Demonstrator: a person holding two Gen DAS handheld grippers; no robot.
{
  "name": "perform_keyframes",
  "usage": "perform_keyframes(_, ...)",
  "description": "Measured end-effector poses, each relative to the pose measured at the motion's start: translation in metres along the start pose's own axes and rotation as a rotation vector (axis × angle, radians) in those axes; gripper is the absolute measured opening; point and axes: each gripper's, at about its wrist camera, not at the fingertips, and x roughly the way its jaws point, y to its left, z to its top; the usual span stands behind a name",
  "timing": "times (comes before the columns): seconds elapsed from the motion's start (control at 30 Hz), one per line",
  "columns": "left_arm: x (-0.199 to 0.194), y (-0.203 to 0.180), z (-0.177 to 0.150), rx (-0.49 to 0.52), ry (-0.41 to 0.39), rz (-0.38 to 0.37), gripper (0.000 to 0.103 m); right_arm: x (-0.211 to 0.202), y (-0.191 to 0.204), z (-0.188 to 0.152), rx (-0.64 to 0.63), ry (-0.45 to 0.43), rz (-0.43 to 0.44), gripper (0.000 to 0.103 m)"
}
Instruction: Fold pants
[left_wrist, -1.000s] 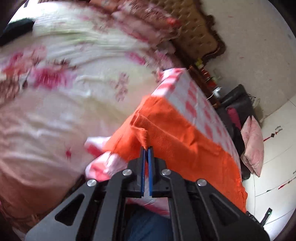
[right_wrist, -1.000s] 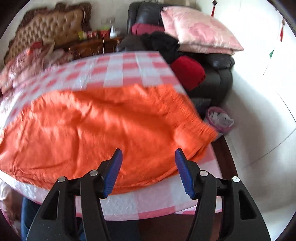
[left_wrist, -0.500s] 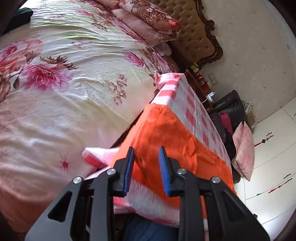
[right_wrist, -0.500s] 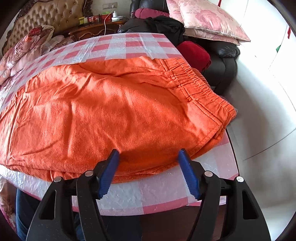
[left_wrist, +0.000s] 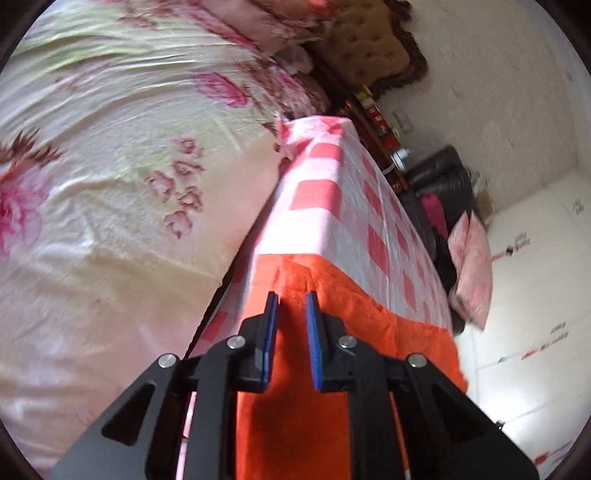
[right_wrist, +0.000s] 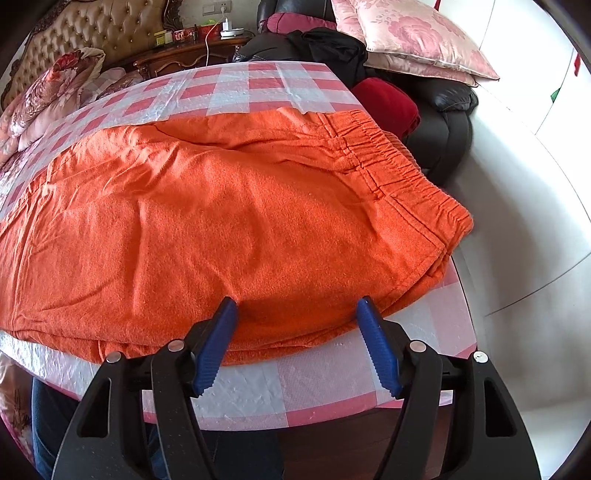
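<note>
The orange pants (right_wrist: 221, 221) lie flat on the red-and-white checked tablecloth (right_wrist: 258, 85), elastic waistband (right_wrist: 406, 170) to the right. My right gripper (right_wrist: 295, 302) stands wide open just above the near edge of the pants, close to the waistband end, with cloth below the gap and no pad pressing on it. In the left wrist view the other end of the pants (left_wrist: 332, 295) drapes over the table's edge. My left gripper (left_wrist: 291, 299) hovers over that end with its jaws closing. A narrow gap remains, orange cloth shows through it, and nothing is pinched.
A bed with a floral cover (left_wrist: 110, 184) runs along the table's left side, with a tufted headboard (right_wrist: 92, 29) behind. A black sofa (right_wrist: 443, 122) piled with pink pillows (right_wrist: 406, 33) and dark clothes stands at the far right. A person's blue-jeaned legs (right_wrist: 48, 417) are under the near table edge.
The left gripper, shut on a fold of the pants a second ago, let go, opened, then narrowed again while moving over the pants' end. The right gripper's jaws widened and sank toward the near hem.
</note>
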Motion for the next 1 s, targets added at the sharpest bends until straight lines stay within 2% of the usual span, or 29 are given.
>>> perform_keyframes(0.03,0.004,-0.003,0.0,0.014,0.014,0.025,0.015,0.001,0.0,0.0,-0.004,0.0,-0.003,0.068)
perform_keyframes(0.1,0.006,-0.004,0.003,0.015,0.006,0.074,0.026,0.001,0.001,0.001,-0.007,0.001,-0.007,0.069)
perform_keyframes(0.13,0.004,-0.001,0.005,-0.001,-0.006,0.082,0.034,0.001,0.001,0.001,-0.007,0.002,-0.007,0.069)
perform_keyframes(0.2,0.003,0.004,0.007,-0.024,-0.009,0.053,0.038,0.001,0.001,0.001,-0.009,0.001,-0.007,0.069)
perform_keyframes(0.27,0.008,0.007,0.007,-0.029,0.009,0.083,0.041,0.001,0.0,0.0,-0.007,-0.001,-0.003,0.069)
perform_keyframes(0.3,0.01,0.008,0.008,-0.031,0.022,0.064,0.04,0.001,0.0,0.0,-0.003,-0.002,0.001,0.069)
perform_keyframes(0.33,0.01,0.006,0.007,-0.023,0.027,0.043,0.034,0.001,0.0,0.0,-0.003,-0.001,0.002,0.069)
perform_keyframes(0.37,0.009,0.002,0.007,-0.003,0.026,0.021,0.019,0.001,0.0,0.0,-0.004,-0.001,0.003,0.069)
perform_keyframes(0.4,0.008,-0.004,0.006,0.02,0.023,0.025,0.016,0.001,-0.001,0.0,-0.005,-0.001,0.003,0.069)
perform_keyframes(0.47,0.005,-0.012,0.005,0.056,0.019,0.046,0.005,0.001,-0.001,0.0,-0.003,0.0,0.004,0.069)
perform_keyframes(0.6,-0.01,-0.024,0.004,0.098,-0.022,0.084,0.003,0.0,0.001,-0.001,-0.006,0.001,-0.002,0.069)
perform_keyframes(0.8,-0.054,-0.071,0.012,0.227,-0.132,0.178,0.002,-0.009,0.002,0.001,-0.014,-0.007,0.01,0.069)
perform_keyframes(0.87,-0.043,-0.07,0.021,0.229,-0.108,0.245,0.002,-0.012,0.005,0.002,-0.023,-0.013,0.017,0.069)
perform_keyframes(0.93,-0.023,-0.059,0.026,0.208,-0.058,0.262,0.002,-0.01,0.01,0.002,-0.039,-0.006,0.018,0.069)
perform_keyframes(1.0,0.003,-0.045,0.027,0.199,-0.004,0.312,0.002,-0.007,0.013,0.0,-0.044,0.003,0.01,0.069)
